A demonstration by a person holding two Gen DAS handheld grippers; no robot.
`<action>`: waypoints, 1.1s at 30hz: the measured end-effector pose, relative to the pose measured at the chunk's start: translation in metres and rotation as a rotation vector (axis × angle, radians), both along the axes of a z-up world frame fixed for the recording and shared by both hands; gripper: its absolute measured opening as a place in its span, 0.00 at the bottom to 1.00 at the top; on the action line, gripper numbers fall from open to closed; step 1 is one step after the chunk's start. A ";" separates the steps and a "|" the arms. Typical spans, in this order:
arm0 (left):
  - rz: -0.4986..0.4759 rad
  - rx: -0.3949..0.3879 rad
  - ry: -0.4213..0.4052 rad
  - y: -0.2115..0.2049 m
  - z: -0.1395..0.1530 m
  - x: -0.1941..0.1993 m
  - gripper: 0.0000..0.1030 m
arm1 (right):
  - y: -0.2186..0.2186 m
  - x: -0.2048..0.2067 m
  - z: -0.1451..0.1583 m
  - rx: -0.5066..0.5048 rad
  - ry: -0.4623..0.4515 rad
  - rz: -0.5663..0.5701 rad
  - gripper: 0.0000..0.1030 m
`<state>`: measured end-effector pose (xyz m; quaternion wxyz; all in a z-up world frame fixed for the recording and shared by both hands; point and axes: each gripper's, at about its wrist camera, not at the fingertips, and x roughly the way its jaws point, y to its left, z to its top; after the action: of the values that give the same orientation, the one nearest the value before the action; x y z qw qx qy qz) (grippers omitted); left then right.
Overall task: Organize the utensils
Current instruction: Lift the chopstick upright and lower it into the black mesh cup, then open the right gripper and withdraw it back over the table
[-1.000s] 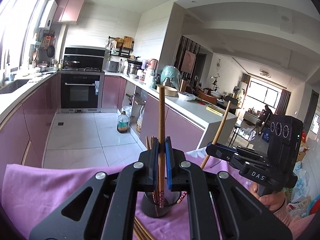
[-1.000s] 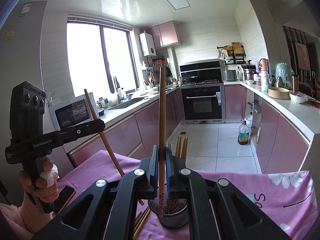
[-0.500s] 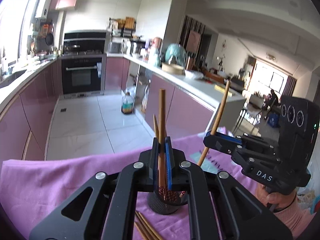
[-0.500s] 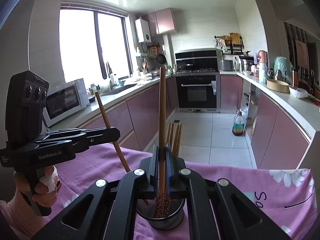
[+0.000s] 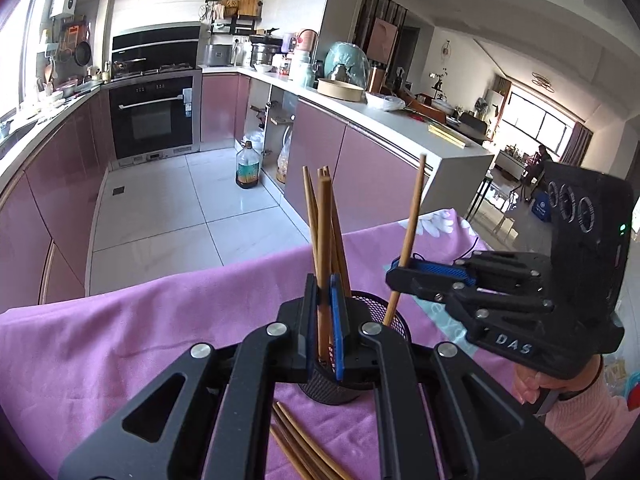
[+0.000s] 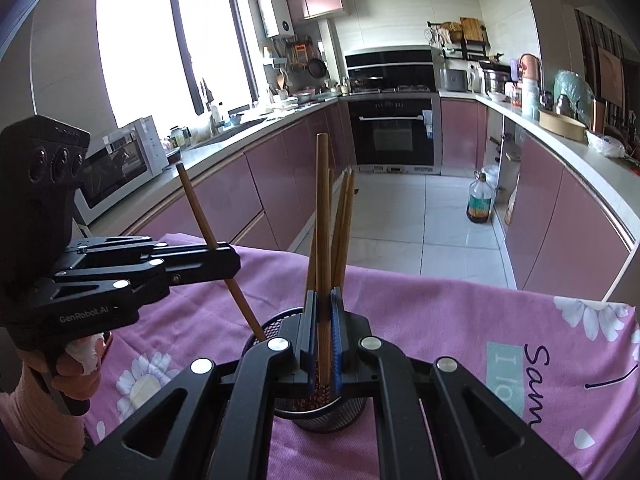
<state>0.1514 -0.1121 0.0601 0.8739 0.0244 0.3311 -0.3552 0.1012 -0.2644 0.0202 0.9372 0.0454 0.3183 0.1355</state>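
- my left jaws [image 5: 325, 322] are clenched on one wooden chopstick [image 5: 324, 240], held nearly upright; its lower end sits inside the black mesh holder [image 5: 376, 310].
- my right jaws [image 6: 323, 332] are clenched on a second chopstick [image 6: 322, 216], also near upright, its patterned tip down in the same mesh holder [image 6: 344, 414].
- seen from the other side, each gripper shows its stick slanting down past the holder rim: right gripper [image 5: 404, 272], left gripper [image 6: 224, 258].
- change over the last second: both grippers have come down and tipped forward. a second ago the sticks stood tall above the holder with only their tips near the mouth; now much more of each shaft is below the rim.
- the holder stands on the pink cloth [image 5: 120, 340] that covers the bench, and already carries several chopsticks [image 5: 310, 208] leaning together.
- more loose chopsticks [image 5: 304, 448] lie flat on the cloth just in front of the holder, not yet collected.
- meaning for the task: both insertions look nearly complete. i judge that the next step is to release each stick so it drops in with the rest.
- caution: both sticks enter one narrow mouth among others; releasing while a tip rests on the rim or on another stick could let it tip out. whether either tip has reached the bottom is hidden.
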 end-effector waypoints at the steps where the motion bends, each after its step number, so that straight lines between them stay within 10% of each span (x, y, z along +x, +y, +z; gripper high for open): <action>1: 0.003 0.007 -0.002 -0.002 0.000 0.002 0.07 | -0.002 0.002 -0.002 0.000 0.007 0.000 0.05; 33: 0.079 0.023 -0.055 -0.010 -0.017 0.004 0.18 | -0.002 -0.007 -0.014 0.054 -0.017 -0.013 0.24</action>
<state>0.1550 -0.1222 0.0429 0.8956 0.0311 0.3120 -0.3155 0.0939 -0.2663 0.0061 0.9392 0.0716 0.3061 0.1384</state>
